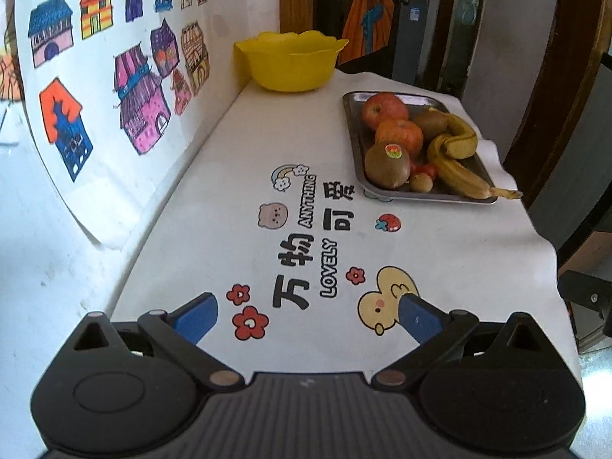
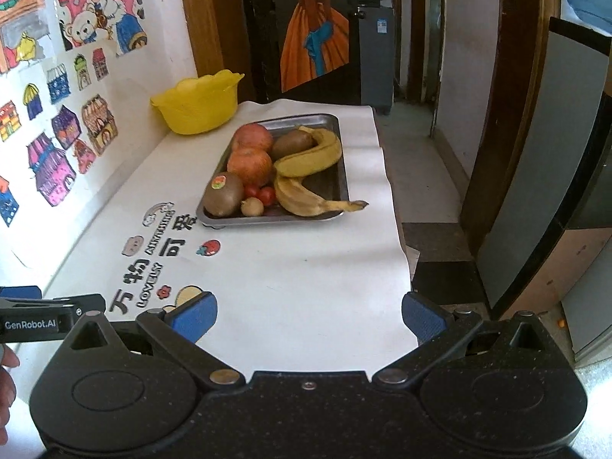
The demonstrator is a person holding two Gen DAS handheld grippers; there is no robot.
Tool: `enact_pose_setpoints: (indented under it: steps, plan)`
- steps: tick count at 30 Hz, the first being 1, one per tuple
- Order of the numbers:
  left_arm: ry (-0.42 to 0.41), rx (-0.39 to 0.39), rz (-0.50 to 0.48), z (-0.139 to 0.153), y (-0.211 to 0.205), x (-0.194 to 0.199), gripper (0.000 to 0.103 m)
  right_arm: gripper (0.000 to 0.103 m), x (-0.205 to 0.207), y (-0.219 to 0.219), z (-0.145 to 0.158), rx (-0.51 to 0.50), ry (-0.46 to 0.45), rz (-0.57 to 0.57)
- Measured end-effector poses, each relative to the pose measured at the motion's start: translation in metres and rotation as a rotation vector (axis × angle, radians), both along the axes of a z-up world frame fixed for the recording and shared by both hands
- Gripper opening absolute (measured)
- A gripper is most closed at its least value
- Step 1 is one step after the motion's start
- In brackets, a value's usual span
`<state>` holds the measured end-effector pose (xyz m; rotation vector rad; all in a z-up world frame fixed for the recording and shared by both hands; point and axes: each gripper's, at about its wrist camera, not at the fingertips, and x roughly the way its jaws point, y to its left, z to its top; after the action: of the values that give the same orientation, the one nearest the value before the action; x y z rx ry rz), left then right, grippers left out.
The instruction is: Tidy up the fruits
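A metal tray (image 1: 354, 141) (image 2: 336, 187) on the white table holds two apples (image 1: 384, 109) (image 2: 250, 164), two kiwis (image 1: 386, 166) (image 2: 223, 195), two bananas (image 1: 459, 172) (image 2: 306, 199), small red tomatoes (image 2: 264, 193) and a small brown fruit (image 2: 252, 206). A yellow bowl (image 1: 292, 63) (image 2: 199, 107) stands empty beyond the tray by the wall. My left gripper (image 1: 306, 315) is open and empty over the near table. My right gripper (image 2: 308, 317) is open and empty at the near table edge, well short of the tray.
The white printed tablecloth (image 1: 306, 252) (image 2: 306, 279) covers the table. A wall with drawings (image 1: 95, 114) runs along the left. The table's right edge drops to the floor (image 2: 413, 134). The left gripper's body (image 2: 38, 319) shows at the right wrist view's left.
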<state>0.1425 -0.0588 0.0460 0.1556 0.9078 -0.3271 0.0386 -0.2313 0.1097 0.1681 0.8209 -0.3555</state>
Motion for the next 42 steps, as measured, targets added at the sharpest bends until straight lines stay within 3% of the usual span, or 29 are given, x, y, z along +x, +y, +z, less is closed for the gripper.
enact_pose_setpoints:
  steps: [26, 42]
  plan:
    - [-0.041, 0.011, -0.032, -0.02, -0.017, 0.003, 0.102, 0.102, 0.005, -0.004, -0.025, -0.022, -0.049, 0.002]
    - [-0.048, 0.004, -0.035, -0.016, -0.019, 0.0, 0.102, 0.102, 0.001, -0.004, -0.022, -0.025, -0.053, -0.016]
